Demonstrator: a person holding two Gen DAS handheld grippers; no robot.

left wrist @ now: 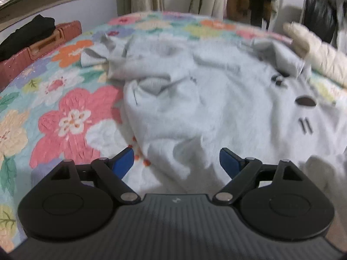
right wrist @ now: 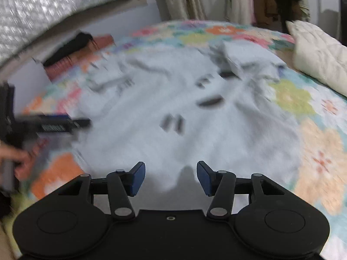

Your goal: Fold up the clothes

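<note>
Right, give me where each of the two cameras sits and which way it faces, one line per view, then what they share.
Left wrist: rides on the left gripper, looking forward and down over its open blue pads at the near hem of the pale grey garment on the floral bedspread.
Right wrist: rides on the right gripper, open too, over the same hem; the left gripper and the person's hand show at the left edge.
Shared: garment, bedspread, cream pillow, red-brown case by the wall.
</note>
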